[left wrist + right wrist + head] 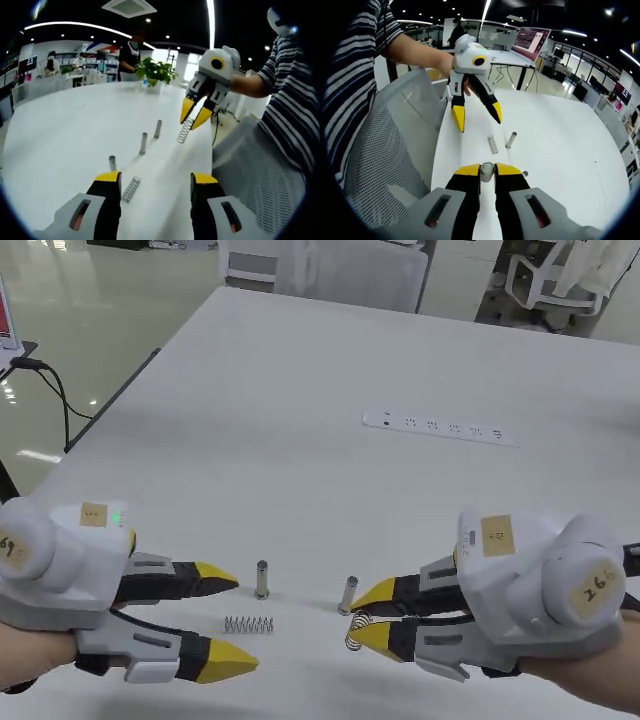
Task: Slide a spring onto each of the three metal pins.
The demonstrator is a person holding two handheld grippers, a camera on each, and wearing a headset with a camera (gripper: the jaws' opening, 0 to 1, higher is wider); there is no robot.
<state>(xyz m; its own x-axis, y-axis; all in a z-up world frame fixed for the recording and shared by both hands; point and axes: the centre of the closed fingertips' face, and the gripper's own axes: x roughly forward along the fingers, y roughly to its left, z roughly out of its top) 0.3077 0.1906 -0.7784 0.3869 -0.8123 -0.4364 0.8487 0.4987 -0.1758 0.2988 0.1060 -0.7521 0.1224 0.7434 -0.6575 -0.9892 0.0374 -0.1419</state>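
Right tool (356,620) held spring (487,170) by pins (143,143)

It was clenched on the spring, just beside one pin (349,595). Left tool (155,177) was released, jaws wide, above a second spring (131,189) lying on the counter (300,440) near the three bare upright pins

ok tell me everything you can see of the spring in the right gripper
The spring is a small coil of silvery wire, pinched near one end between the yellow tips of the right gripper. Its open end faces that gripper's camera; the rest slants down past the tips toward the table, close to a metal pin but not on it. Whether it touches the table is unclear.
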